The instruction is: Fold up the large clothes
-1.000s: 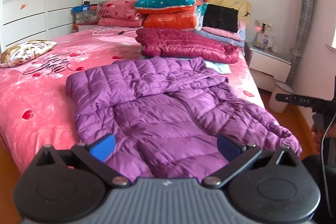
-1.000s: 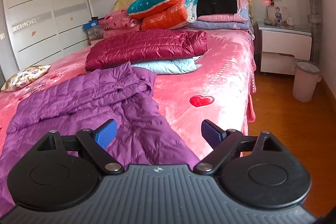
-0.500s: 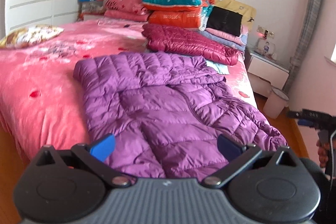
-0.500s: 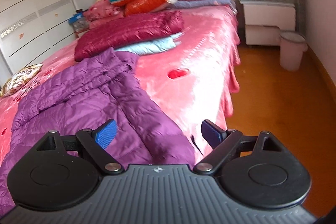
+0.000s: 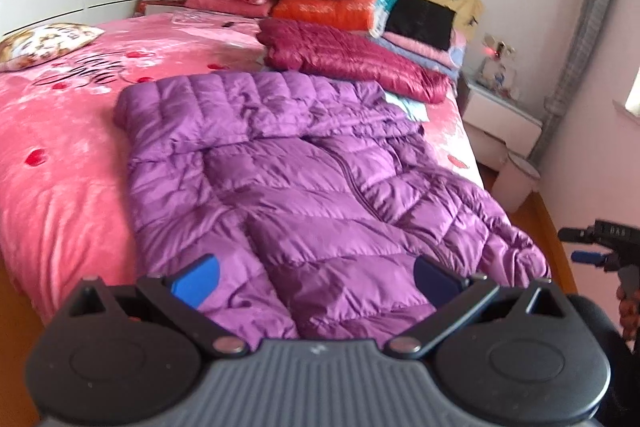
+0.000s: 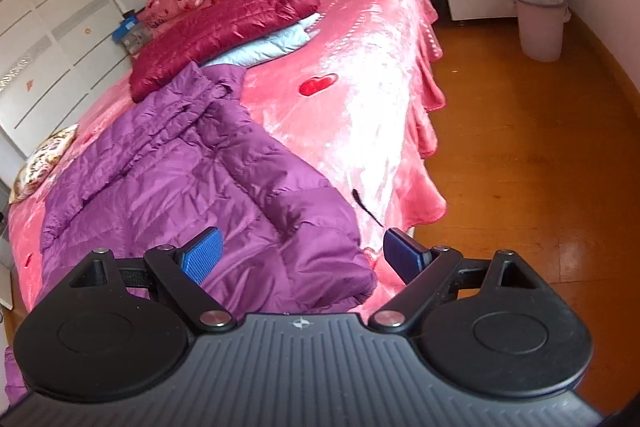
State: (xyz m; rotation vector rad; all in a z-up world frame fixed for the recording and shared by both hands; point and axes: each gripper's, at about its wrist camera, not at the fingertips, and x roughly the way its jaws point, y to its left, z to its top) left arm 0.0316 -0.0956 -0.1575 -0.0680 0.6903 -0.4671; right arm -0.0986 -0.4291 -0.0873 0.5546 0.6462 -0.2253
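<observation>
Jacket (image 5: 320, 187) spread on bed (image 5: 60, 167) | left gripper (image 5: 316, 277) fingers wide above hem | right gripper (image 6: 300, 251) fingers wide over sleeve

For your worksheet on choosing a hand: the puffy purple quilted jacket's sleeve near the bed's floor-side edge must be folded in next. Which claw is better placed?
Probably the right. The right claw, open, hovers directly over the puffy purple quilted jacket's sleeve end beside the pink bedspread edge. The left claw, open, faces the hem's middle.
</observation>
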